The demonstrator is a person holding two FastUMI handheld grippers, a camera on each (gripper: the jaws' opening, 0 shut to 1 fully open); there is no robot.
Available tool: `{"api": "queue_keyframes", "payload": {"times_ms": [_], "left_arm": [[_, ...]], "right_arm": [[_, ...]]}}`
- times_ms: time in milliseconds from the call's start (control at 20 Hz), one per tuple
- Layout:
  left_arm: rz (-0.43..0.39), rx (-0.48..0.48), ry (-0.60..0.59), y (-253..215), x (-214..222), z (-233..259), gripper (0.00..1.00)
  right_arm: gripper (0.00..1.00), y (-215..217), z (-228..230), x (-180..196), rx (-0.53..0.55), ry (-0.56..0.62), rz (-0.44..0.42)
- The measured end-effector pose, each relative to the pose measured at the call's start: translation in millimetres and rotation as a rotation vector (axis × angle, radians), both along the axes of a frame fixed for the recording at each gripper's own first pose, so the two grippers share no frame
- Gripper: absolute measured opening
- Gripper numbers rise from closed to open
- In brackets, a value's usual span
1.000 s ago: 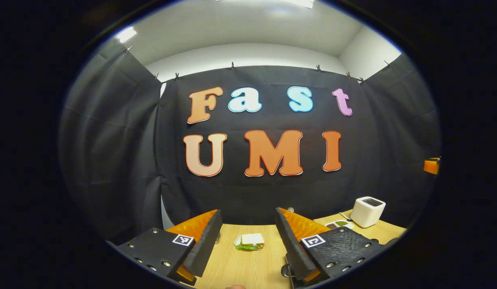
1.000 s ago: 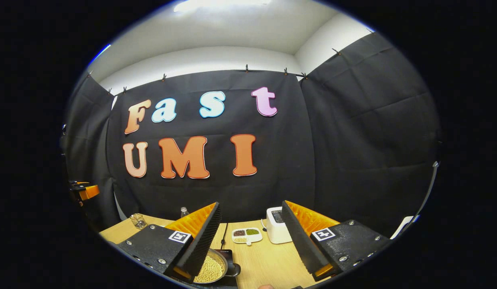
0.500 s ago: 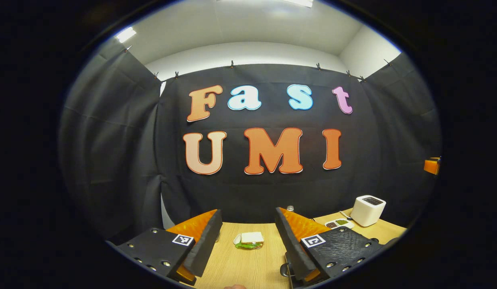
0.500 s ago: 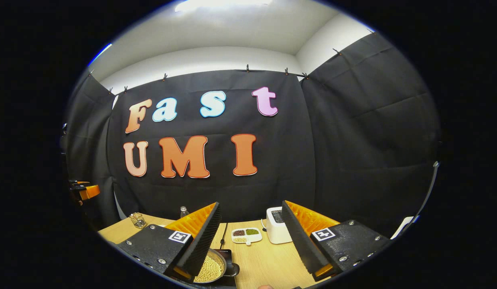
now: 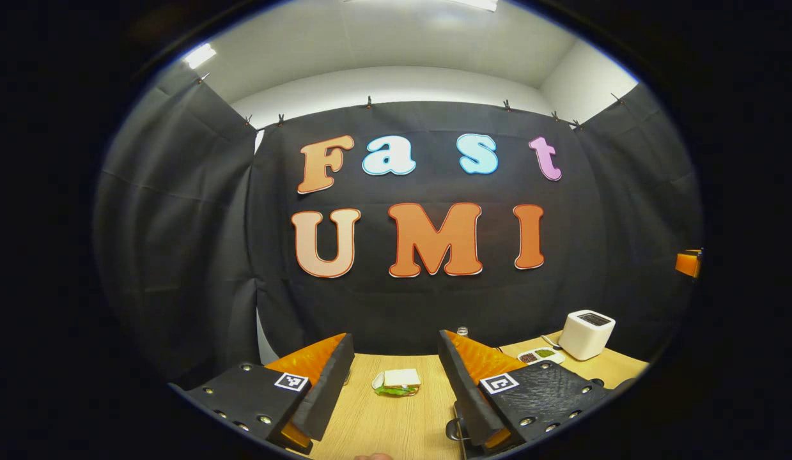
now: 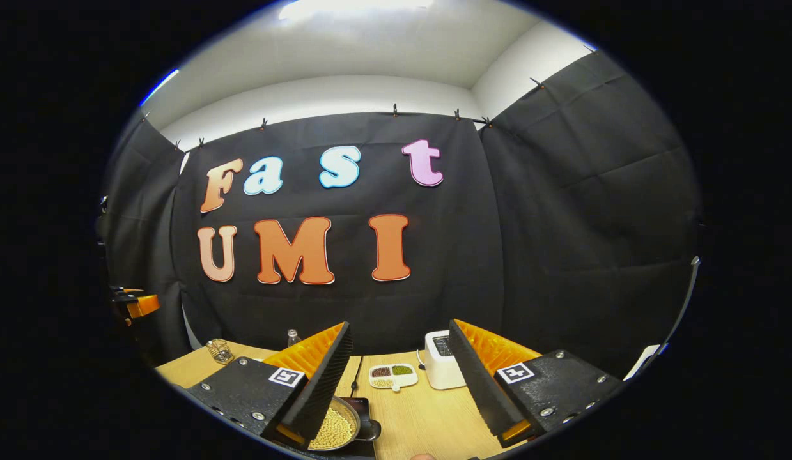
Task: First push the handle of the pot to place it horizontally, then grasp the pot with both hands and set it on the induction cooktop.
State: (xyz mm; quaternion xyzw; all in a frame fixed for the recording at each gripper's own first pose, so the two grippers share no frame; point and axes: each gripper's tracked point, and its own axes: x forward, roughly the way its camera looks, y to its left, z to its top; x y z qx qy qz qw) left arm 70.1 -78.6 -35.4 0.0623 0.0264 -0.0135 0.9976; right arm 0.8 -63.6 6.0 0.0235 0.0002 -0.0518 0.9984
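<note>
The pot point(image 6: 335, 427) — a shallow metal pan heaped with pale yellow beans — sits low in the right gripper view on the dark induction cooktop point(image 6: 360, 409), partly hidden behind one finger, a dark stub at its right rim. The right gripper point(image 6: 402, 370) hangs above the wooden table point(image 6: 427, 415), jaws spread and empty. The left gripper point(image 5: 396, 377) is likewise spread wide — a sandwich point(image 5: 397, 382) lies beyond it.

Black gripper point(image 5: 394, 393) bodies, silver screws, square markers
</note>
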Motion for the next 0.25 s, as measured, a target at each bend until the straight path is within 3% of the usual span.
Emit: {"api": "queue_keyframes", "payload": {"times_ms": [250], "left_arm": [[-0.005,0.006,0.003,-3.3,-0.5,-3.2,0.81]], "right_arm": [[0.94,-2.4,-2.1,0.5,0.003,-0.002,-0.003]]}}
